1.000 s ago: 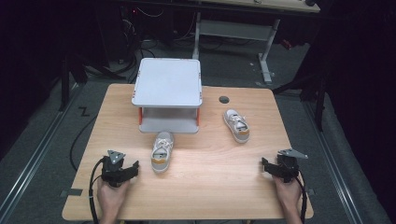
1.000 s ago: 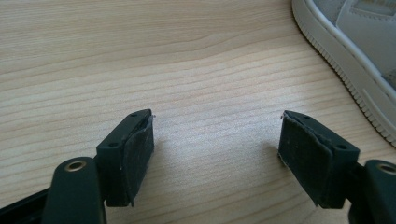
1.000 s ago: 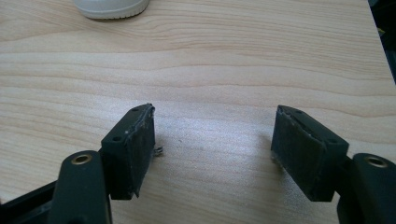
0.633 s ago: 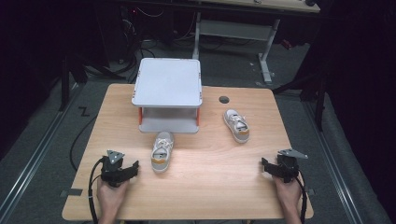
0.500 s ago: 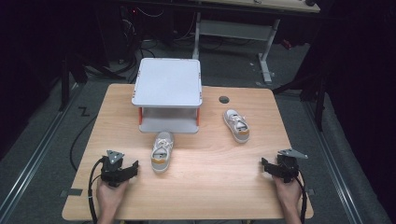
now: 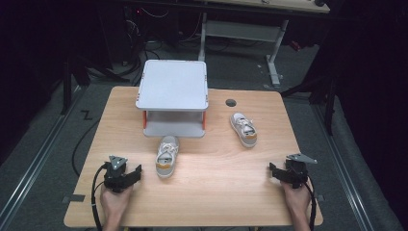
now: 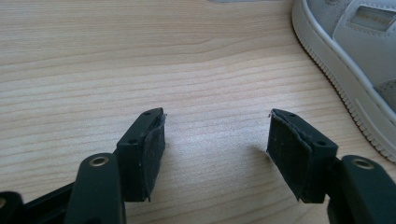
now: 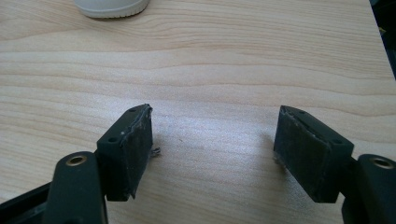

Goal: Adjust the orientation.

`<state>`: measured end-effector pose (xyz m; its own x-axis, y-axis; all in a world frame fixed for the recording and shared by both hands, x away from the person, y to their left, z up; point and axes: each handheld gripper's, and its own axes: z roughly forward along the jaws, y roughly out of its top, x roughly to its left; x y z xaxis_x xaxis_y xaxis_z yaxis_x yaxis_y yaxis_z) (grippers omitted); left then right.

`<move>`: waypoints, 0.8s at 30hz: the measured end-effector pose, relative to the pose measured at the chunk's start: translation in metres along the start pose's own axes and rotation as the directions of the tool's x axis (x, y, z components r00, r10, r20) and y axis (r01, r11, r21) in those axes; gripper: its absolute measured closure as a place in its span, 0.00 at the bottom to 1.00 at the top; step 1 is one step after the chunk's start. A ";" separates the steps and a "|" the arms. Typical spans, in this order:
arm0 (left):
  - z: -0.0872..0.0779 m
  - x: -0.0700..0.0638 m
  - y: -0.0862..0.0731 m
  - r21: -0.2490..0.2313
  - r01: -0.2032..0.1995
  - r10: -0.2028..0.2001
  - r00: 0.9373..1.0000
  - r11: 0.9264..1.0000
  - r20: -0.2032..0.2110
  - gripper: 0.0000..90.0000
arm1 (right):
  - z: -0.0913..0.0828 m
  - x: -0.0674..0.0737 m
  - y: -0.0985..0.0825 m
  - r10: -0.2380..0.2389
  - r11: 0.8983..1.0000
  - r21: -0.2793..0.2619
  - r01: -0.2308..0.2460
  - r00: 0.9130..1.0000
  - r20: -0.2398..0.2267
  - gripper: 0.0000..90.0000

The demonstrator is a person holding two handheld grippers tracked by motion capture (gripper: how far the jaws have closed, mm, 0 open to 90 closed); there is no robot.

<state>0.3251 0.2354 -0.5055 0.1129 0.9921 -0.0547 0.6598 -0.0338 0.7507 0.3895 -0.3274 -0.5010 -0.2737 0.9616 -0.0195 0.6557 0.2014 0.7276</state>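
Observation:
Two small white sneakers lie on the wooden table [image 6: 211,192]. One sneaker [image 6: 166,156] is in front of the shelf, and its side [image 7: 355,56] shows just right of my left gripper's jaws. The other sneaker [image 6: 243,129] lies farther right, with its toe [image 8: 112,5] ahead of my right gripper. My left gripper [image 6: 123,169] [image 7: 217,126] rests at the front left. Its jaws have just been closing, stand apart, and hold nothing. At the front right, my right gripper [image 6: 287,169] [image 8: 215,121] stands open over bare wood.
A grey two-level shelf [image 6: 172,86] with orange posts stands at the back middle of the table. A round cable hole [image 6: 231,102] sits to its right. Dark floor, cables and table legs surround the table.

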 end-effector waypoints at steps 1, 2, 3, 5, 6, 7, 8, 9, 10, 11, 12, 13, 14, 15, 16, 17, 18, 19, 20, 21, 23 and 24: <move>-0.001 0.000 0.002 0.004 -0.001 0.001 1.000 1.000 0.008 0.41 | 0.000 0.000 0.000 0.000 1.000 0.000 0.000 1.000 0.000 0.31; -0.002 -0.001 0.003 0.004 0.000 0.000 1.000 1.000 0.014 0.41 | 0.000 0.000 0.000 0.001 1.000 0.000 -0.001 1.000 -0.001 0.31; -0.002 -0.001 0.003 0.004 0.000 0.000 1.000 1.000 0.014 0.41 | 0.000 0.000 0.000 0.001 1.000 0.000 -0.001 1.000 -0.001 0.31; -0.007 -0.003 0.007 -0.008 0.002 -0.002 1.000 1.000 0.027 0.40 | 0.000 0.000 0.000 0.000 1.000 0.001 0.000 1.000 -0.001 0.31; -0.007 -0.003 0.007 -0.008 0.002 -0.002 1.000 1.000 0.027 0.40 | 0.000 0.000 0.000 -0.003 1.000 0.000 0.003 1.000 -0.001 0.31; -0.009 -0.004 0.009 -0.011 0.002 -0.002 1.000 1.000 0.030 0.40 | 0.000 0.000 0.000 -0.003 1.000 0.000 0.003 1.000 0.000 0.31; -0.012 -0.006 0.012 -0.018 -0.002 0.003 0.999 1.000 0.040 0.40 | 0.000 0.000 0.000 -0.003 1.000 0.000 0.003 1.000 0.000 0.31; -0.012 -0.006 0.012 -0.018 -0.002 0.003 0.999 1.000 0.040 0.40 | 0.000 0.000 0.000 -0.003 1.000 0.000 0.003 1.000 0.000 0.31; -0.016 -0.007 0.015 -0.028 -0.003 0.005 0.999 1.000 0.053 0.40 | 0.000 0.000 0.000 -0.002 1.000 0.002 0.002 1.000 0.000 0.31; -0.018 -0.008 0.017 -0.031 -0.007 0.009 0.998 0.999 0.060 0.40 | 0.000 0.000 0.000 -0.002 1.000 0.002 0.002 1.000 0.000 0.31; -0.018 -0.008 0.017 -0.031 -0.007 0.009 0.998 0.999 0.060 0.40 | 0.000 0.000 0.000 -0.002 1.000 0.002 0.002 1.000 0.000 0.31; -0.020 -0.009 0.019 -0.039 -0.004 0.006 0.998 0.999 0.066 0.40 | 0.000 0.000 0.000 -0.001 1.000 0.002 0.001 1.000 0.000 0.31; -0.025 -0.012 0.023 -0.047 -0.014 0.018 0.997 0.999 0.077 0.40 | 0.000 0.000 0.000 -0.001 1.000 0.002 0.001 1.000 0.000 0.31; -0.027 -0.014 0.026 -0.047 -0.015 0.018 0.996 0.999 0.082 0.40 | 0.000 0.000 0.000 -0.002 1.000 0.002 0.002 1.000 0.000 0.31; -0.027 -0.014 0.026 -0.047 -0.015 0.018 0.996 0.999 0.082 0.40 | 0.000 0.000 0.000 -0.002 1.000 0.002 0.002 1.000 0.000 0.31; -0.030 -0.016 0.028 -0.047 -0.027 0.031 0.996 0.999 0.087 0.40 | 0.000 0.000 0.000 -0.001 1.000 0.002 0.001 1.000 0.001 0.31; -0.034 -0.020 0.033 -0.054 -0.048 0.053 0.995 0.997 0.089 0.41 | 0.000 0.000 0.000 -0.001 1.000 0.002 0.001 1.000 0.000 0.31; -0.034 -0.020 0.033 -0.054 -0.048 0.053 0.995 0.997 0.089 0.41 | 0.000 0.000 0.000 -0.001 1.000 0.002 0.001 1.000 0.000 0.31; -0.038 -0.024 0.038 -0.058 -0.062 0.067 0.994 0.996 0.090 0.41 | 0.000 0.000 0.000 -0.001 1.000 0.002 0.001 1.000 0.001 0.31; -0.038 -0.024 0.038 -0.058 -0.062 0.067 0.994 0.996 0.090 0.42 | 0.000 0.000 0.000 -0.001 1.000 0.002 0.001 1.000 0.001 0.31; -0.040 -0.027 0.043 -0.064 -0.067 0.073 0.992 0.996 0.100 0.43 | 0.000 0.000 0.000 -0.001 1.000 0.002 0.001 1.000 0.000 0.31; -0.041 -0.031 0.048 -0.068 -0.077 0.084 0.990 0.995 0.114 0.43 | 0.000 0.000 0.000 -0.002 1.000 0.002 0.002 1.000 0.001 0.31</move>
<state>0.3229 0.2083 -0.4410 0.2523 0.9654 -0.0658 0.5970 -0.1018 0.7957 0.3894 -0.3272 -0.5010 -0.2741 0.9615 -0.0213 0.6568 0.2033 0.7262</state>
